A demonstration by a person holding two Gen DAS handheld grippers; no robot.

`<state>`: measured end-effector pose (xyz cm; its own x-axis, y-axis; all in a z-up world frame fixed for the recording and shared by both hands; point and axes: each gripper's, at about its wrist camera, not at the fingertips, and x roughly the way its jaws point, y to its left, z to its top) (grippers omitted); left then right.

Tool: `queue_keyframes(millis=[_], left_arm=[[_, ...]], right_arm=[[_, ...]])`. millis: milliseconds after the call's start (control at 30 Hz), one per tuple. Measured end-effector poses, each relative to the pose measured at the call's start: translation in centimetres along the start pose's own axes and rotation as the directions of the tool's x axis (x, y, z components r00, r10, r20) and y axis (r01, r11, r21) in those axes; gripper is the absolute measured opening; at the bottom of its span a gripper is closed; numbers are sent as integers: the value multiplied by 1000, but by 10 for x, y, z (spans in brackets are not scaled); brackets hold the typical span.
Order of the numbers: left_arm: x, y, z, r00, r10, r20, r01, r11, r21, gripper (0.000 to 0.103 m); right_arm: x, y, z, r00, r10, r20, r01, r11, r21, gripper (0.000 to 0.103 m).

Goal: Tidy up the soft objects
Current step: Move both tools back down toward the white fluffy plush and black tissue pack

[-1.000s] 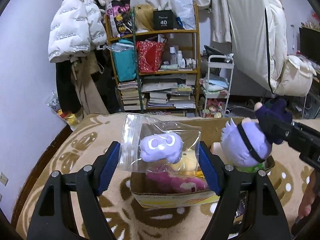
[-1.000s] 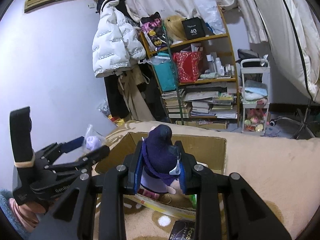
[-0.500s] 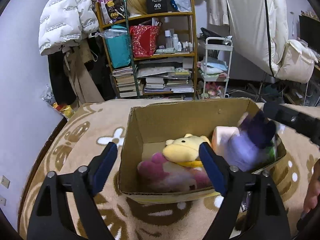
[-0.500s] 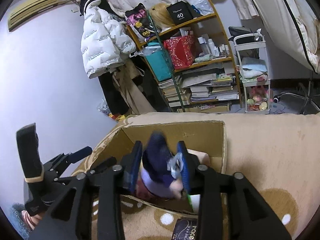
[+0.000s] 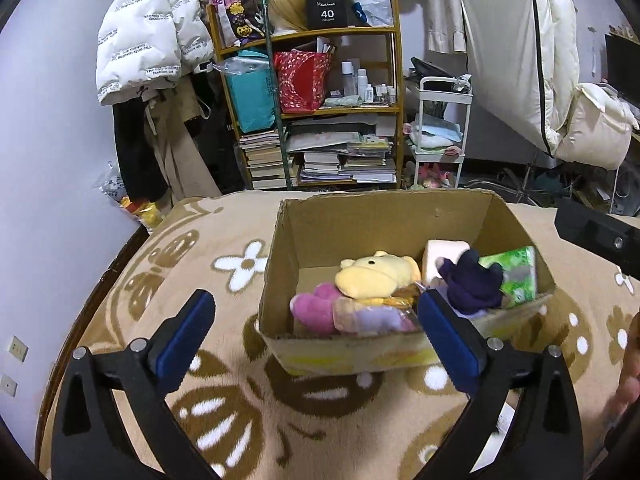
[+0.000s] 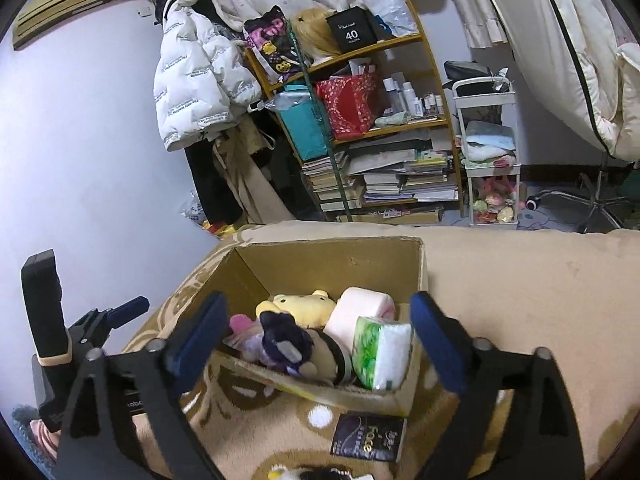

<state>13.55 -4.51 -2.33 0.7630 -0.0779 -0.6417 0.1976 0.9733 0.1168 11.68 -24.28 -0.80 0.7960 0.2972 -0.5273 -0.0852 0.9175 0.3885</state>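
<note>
An open cardboard box [image 5: 384, 216] [image 6: 336, 256] stands on the patterned beige blanket. Inside lie a yellow plush [image 5: 374, 276] [image 6: 308, 306], a pink plush [image 5: 316, 312], a bagged lilac plush [image 5: 372, 318], a dark purple doll [image 5: 474, 284] [image 6: 286, 340], a pink roll [image 5: 444, 252] [image 6: 362, 306] and a green tissue pack [image 5: 518, 272] [image 6: 382, 350]. My left gripper [image 5: 316, 338] is open and empty in front of the box. My right gripper [image 6: 320, 340] is open and empty over the box's near right corner.
A dark "face" packet [image 6: 368, 436] lies on the blanket [image 5: 180, 264] before the box. A cluttered wooden shelf [image 5: 320, 120], a white trolley [image 5: 440, 136] and hanging coats [image 5: 152, 36] stand behind. The blanket's edge drops off at the left.
My left gripper let go of the bagged lilac plush and my right gripper let go of the dark purple doll. Both now lie in the box, and both grippers have opened and drawn back.
</note>
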Motion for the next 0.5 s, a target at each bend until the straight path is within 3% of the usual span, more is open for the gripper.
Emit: queue_keyframes(millis=[333, 500], left_arm=[[-60, -7, -10, 1000, 1, 22, -1, 1000, 7, 101], [-78, -8, -18, 999, -33, 0, 33, 999, -16, 101]], right_arm=[[-46, 12, -9, 1000, -15, 14, 15, 999, -37, 103], [-62, 12, -13, 1000, -18, -1, 18, 999, -32, 103]])
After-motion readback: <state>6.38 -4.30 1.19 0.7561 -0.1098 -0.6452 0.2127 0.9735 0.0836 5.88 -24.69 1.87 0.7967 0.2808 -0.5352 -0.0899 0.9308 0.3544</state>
